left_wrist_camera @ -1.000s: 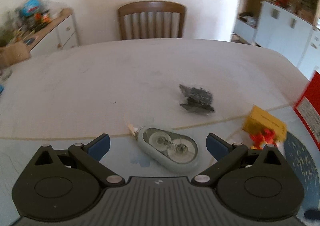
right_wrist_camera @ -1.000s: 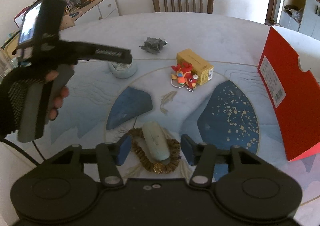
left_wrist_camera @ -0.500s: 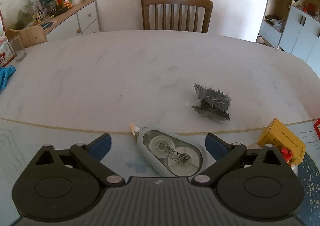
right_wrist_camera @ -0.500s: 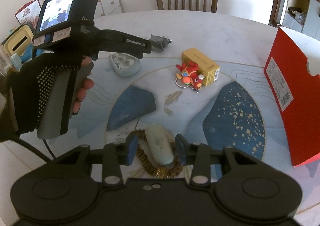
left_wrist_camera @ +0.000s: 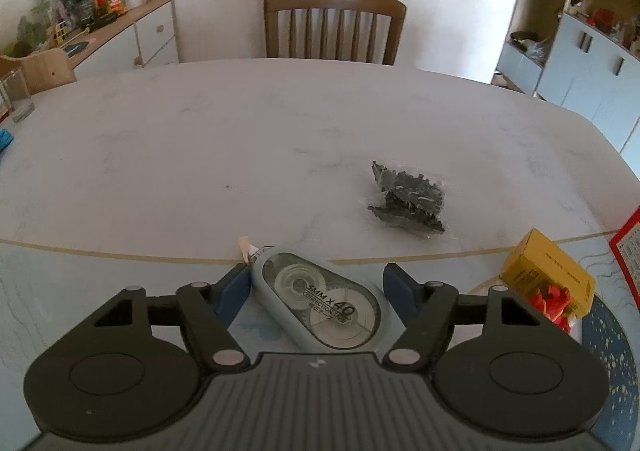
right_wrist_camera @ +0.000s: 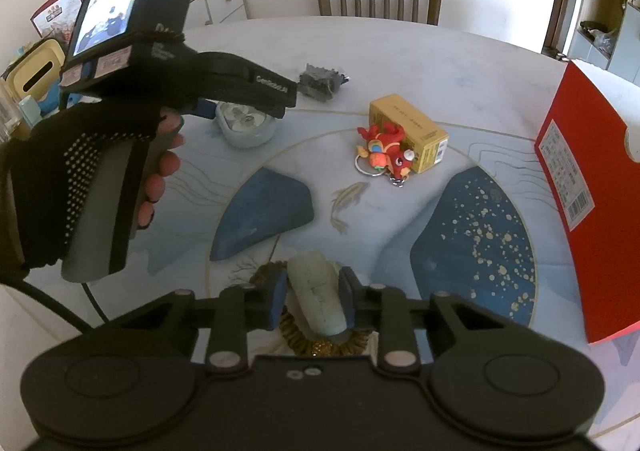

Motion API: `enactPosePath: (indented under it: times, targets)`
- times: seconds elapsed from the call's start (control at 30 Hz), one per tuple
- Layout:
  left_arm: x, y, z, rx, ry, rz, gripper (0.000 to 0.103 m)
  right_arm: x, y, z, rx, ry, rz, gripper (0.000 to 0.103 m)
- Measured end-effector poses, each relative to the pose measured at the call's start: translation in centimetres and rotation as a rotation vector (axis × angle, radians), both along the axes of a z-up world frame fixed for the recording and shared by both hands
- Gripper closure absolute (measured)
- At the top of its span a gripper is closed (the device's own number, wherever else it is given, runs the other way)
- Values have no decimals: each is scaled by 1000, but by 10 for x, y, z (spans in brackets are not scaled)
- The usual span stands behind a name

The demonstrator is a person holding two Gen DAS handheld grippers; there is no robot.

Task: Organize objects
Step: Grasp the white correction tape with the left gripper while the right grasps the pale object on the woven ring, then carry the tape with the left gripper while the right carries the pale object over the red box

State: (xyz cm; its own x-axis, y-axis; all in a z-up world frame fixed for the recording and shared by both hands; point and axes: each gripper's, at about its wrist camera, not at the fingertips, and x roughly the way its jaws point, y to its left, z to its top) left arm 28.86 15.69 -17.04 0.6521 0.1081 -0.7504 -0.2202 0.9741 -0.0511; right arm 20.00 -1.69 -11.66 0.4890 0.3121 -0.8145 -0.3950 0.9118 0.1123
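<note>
1. The right gripper (right_wrist_camera: 313, 301) had just drawn its fingers together until both blue pads pressed the sides of a pale green oblong case (right_wrist_camera: 316, 297), which lay on a brown beaded bracelet (right_wrist_camera: 320, 343) on the tabletop (right_wrist_camera: 400, 51).
2. The left gripper (left_wrist_camera: 316, 291) had been narrowing its fingers around a correction tape dispenser (left_wrist_camera: 320, 299); the left pad touched it, the right pad stood just clear.
3. Judged from this, the case looked ready to lift, perhaps toward the red box (right_wrist_camera: 592, 187); the dispenser was not yet secured.
</note>
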Motion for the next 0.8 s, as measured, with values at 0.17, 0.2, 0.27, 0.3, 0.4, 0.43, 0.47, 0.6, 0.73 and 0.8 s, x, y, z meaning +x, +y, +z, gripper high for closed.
enactPosePath:
  times: [0.17,0.2,0.27,0.3,0.4,0.43,0.47,0.6,0.73,0.8]
  targets:
    - [-9,8,-1,-26,-20,-38,32,-1,-5,1,20,0,-14,80]
    - [-11,10,-1,-29,-22,-45,32,-1,-7,2,25,1,-19,80]
    - [-17,14,-2,-45,-31,-65,32,-2,-11,4,41,3,-31,80]
    - [-20,15,-2,-45,-33,-73,32,-3,-13,5,47,5,-36,80]
    - [-30,19,-2,-49,-48,-105,46,-6,-21,8,70,8,-54,81]
    - [-33,20,-1,-49,-54,-115,54,-7,-23,10,80,10,-60,81]
    - [-36,20,0,-56,-58,-131,55,-8,-26,11,87,11,-66,81]
    - [-41,20,-1,-69,-48,-160,55,-13,-36,18,102,2,-83,81]
    - [-42,18,1,-48,-38,-146,54,-17,-46,24,119,-3,-99,81]
    - [-42,14,3,-32,-28,-135,48,-19,-50,27,125,-7,-105,81]
